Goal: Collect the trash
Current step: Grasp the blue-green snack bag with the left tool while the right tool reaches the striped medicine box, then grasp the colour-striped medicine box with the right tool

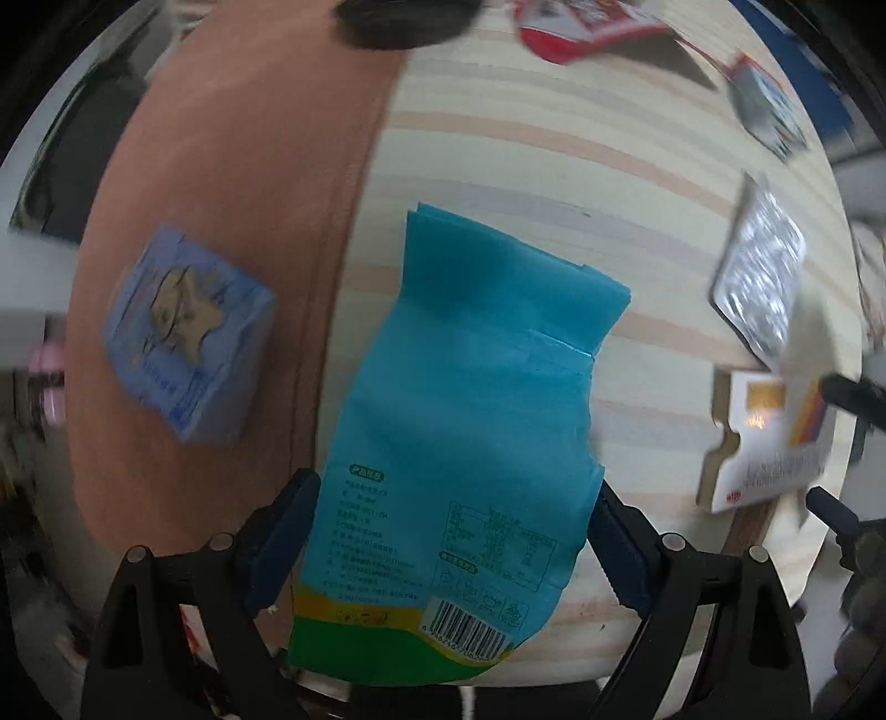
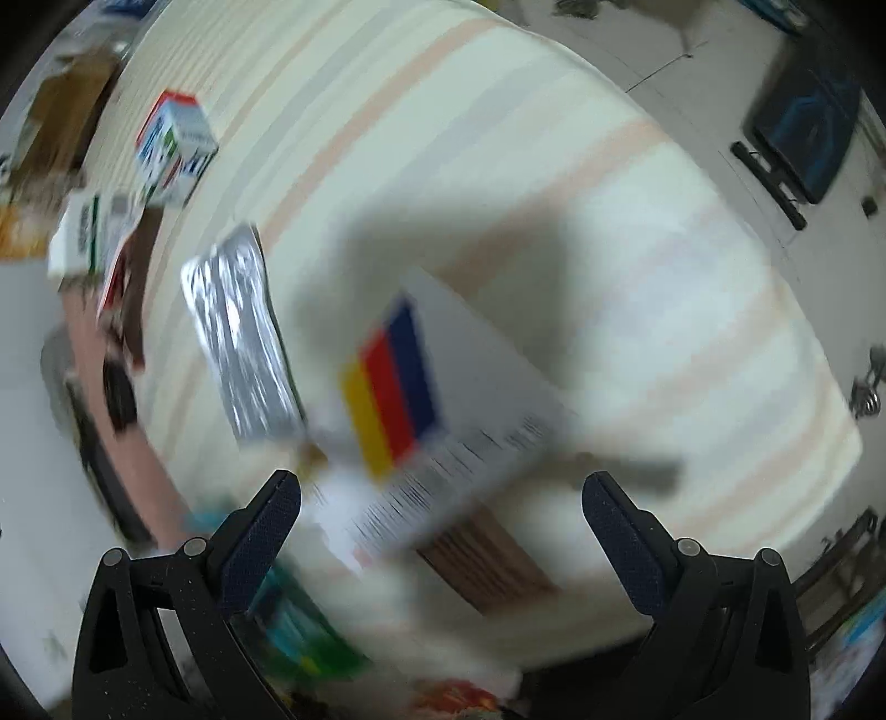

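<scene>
Blue pouch (image 1: 459,443) between spread left jaws, contact unclear; blurred white carton (image 2: 443,421) between spread right jaws

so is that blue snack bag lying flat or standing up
Lying flat: the blue snack bag is spread on the striped table, printed back panel and barcode facing up.

Blurred throughout in right view: white box (image 2: 443,399) print unreadable, foil pack (image 2: 243,332) smeared. Cut off at top edge in left view: red wrapper (image 1: 576,22). Blue carton (image 1: 188,332) lettering illegible.
</scene>
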`<state>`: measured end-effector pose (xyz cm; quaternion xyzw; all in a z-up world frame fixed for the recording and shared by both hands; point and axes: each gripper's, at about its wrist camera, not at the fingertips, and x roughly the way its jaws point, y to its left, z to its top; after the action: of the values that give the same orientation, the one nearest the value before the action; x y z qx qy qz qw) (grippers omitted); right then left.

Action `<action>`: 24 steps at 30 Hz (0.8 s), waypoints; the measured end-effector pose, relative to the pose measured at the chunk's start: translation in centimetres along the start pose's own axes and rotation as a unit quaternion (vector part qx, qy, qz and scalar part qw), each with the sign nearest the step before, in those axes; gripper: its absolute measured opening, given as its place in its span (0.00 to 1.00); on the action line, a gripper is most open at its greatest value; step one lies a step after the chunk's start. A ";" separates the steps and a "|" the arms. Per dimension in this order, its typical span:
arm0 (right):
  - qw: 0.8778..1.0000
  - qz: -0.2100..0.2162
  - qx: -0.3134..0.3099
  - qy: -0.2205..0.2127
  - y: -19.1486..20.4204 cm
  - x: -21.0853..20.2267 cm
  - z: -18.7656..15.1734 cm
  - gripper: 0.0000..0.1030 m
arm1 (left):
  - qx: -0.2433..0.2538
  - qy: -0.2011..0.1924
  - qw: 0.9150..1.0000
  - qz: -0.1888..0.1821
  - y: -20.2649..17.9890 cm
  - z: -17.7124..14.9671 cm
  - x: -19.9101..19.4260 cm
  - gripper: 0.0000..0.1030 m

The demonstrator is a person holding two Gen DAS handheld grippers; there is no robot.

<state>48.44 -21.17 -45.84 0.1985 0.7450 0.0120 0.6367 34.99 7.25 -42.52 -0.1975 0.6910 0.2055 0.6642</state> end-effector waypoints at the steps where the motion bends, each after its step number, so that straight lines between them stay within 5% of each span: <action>1: 1.000 -0.023 -0.002 -0.009 1.0 0.4 0.1 1.00 | -0.006 -0.001 1.000 0.002 0.1 0.0 0.1 0.89; 5: 0.993 -0.110 -0.022 -0.035 3.8 1.7 -0.3 1.00 | -0.012 -0.005 1.000 0.007 0.3 -0.6 0.1 0.89; 8: 0.982 -0.141 -0.117 -0.044 5.2 2.2 -1.7 0.98 | -0.010 -0.009 1.000 0.011 -0.1 -1.2 0.2 0.89; 11: 0.939 -0.182 -0.288 -0.054 7.0 2.6 -3.9 0.95 | -0.007 -0.011 1.000 0.012 0.0 -2.5 0.3 0.89; 12: 0.920 -0.208 -0.326 -0.059 7.1 2.4 -4.6 0.95 | -0.006 -0.013 1.000 0.013 -0.1 -3.1 0.4 0.89; 14: 0.905 -0.230 -0.350 -0.079 6.5 1.6 -5.4 0.96 | -0.004 -0.017 1.000 0.015 0.2 -3.2 0.5 0.89; 15: 0.908 -0.232 -0.340 -0.083 5.9 1.1 -5.4 0.96 | -0.005 -0.019 1.000 0.016 -0.1 -3.2 0.5 0.89; 19: 0.949 -0.197 -0.242 -0.034 3.3 1.8 -4.2 0.96 | -0.010 -0.020 1.000 0.018 -0.8 -4.0 0.9 0.89; 24: 0.966 -0.159 -0.197 -0.048 2.3 1.6 -4.1 0.93 | -0.001 -0.029 0.999 0.015 -0.7 -4.3 0.1 0.88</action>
<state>44.99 -17.63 -45.97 -0.0519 0.7188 0.0475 0.6916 31.74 4.32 -42.47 -0.1816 0.6742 0.2223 0.6805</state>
